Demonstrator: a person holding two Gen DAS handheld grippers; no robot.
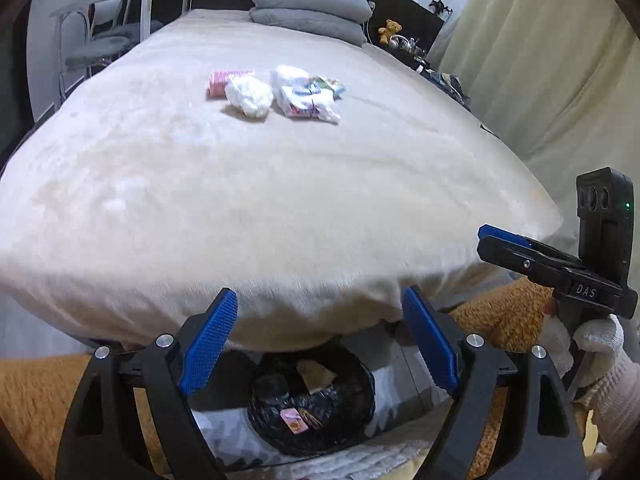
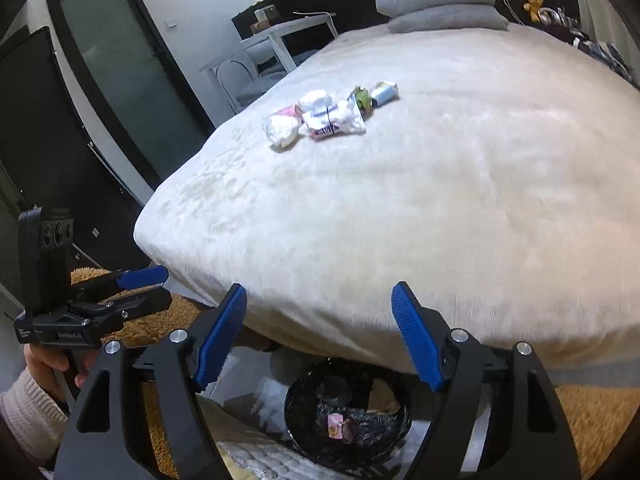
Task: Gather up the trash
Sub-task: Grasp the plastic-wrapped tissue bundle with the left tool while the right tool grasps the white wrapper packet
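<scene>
- A cluster of trash (image 1: 276, 94) lies well up the cream bedcover (image 1: 256, 208), toward the stacked grey pillows (image 1: 310, 10): a crumpled white tissue (image 1: 249, 96), a pink striped wrapper (image 1: 224, 82) just behind it, and a white printed packet (image 1: 308, 104) touching a second white wad.
- From the right wrist camera, the same pile (image 2: 328, 116) shows a green wrapper (image 2: 362, 98) and a pale blue packet (image 2: 385, 93) at its far end.
- The left gripper (image 1: 320, 332) hangs at the foot of the bed, its blue-padded jaws spread wide and holding nothing.
- The right gripper (image 2: 320, 328) sits beside it, jaws likewise wide and empty, well short of the trash.
- Below both, on the floor against the bed's edge, a black-lined bin (image 1: 312, 404) holds a pink wrapper (image 1: 294, 420) and a tan scrap.
- An orange shaggy rug (image 1: 24, 396) flanks the bin.
- A small teddy bear (image 1: 390, 30) sits by the headboard, and a white desk (image 2: 288, 34) with a chair stands to the bed's left.
</scene>
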